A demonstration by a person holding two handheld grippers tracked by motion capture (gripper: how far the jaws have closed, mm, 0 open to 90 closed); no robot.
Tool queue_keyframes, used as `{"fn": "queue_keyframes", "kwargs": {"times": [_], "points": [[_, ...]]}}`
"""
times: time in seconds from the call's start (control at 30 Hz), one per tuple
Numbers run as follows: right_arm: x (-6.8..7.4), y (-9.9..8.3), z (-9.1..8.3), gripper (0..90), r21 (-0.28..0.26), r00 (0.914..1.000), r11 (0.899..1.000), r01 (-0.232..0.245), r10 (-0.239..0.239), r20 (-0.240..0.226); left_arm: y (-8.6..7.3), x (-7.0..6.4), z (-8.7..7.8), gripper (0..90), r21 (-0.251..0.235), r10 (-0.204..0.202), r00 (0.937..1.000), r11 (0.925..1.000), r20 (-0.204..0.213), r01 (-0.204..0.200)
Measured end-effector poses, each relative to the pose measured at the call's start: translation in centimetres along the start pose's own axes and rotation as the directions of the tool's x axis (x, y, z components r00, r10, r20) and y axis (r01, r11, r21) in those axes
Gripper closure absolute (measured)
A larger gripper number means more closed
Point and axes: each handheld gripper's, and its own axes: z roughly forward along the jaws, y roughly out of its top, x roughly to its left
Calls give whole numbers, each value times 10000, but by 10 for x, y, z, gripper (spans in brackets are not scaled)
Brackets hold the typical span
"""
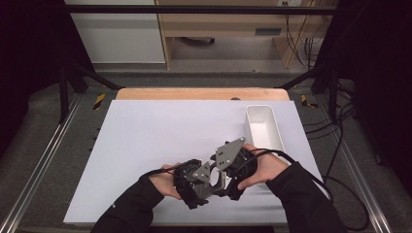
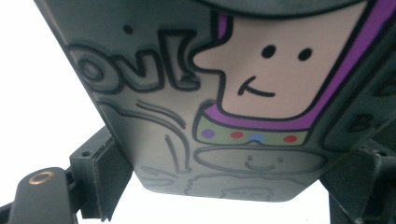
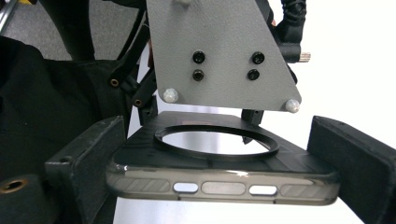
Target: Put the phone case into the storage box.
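A dark translucent phone case (image 3: 224,179) with a round ring on its back lies flat between the jaws of my right gripper (image 3: 219,154), which press its two short ends. The case's other face (image 2: 210,116) carries a cartoon print with a purple outline, and my left gripper (image 2: 233,186) has its jaws against both sides of it. In the high view both grippers meet near the table's front edge, the left gripper (image 1: 197,182) against the right gripper (image 1: 233,170). The left gripper's grey plate (image 3: 219,51) hangs just above the case.
A long white tray (image 1: 265,126) stands at the right of the white sheet (image 1: 145,136), just beyond the right hand. A wooden table edge (image 1: 201,93) runs along the back. Metal rails flank both sides.
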Motion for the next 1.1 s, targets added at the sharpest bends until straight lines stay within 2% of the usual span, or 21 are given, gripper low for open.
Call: {"fn": "queue_keyframes", "kwargs": {"times": [0.23,0.4,0.5,0.83,1.1], "points": [[2,1,-9,39,-664,9999,9978,-42,49,107,-3,1,-4,116,-207,-108,9999,9997,-111,106],[3,-4,-17,23,-1190,9983,9927,-174,238,525,-7,2,-5,116,-252,-215,9997,9995,-131,212],[3,-10,-21,15,-1529,9951,9877,-318,457,880,-8,2,-6,116,-314,-236,9996,9992,-181,230],[6,-29,-31,21,-2590,9894,9630,-742,1037,1019,-16,4,-10,115,-592,-470,9986,9972,-261,454],[9,-41,-27,26,-3052,9863,9466,-1038,1374,909,-23,3,-15,115,-1216,-724,9969,9902,-295,683]]}}
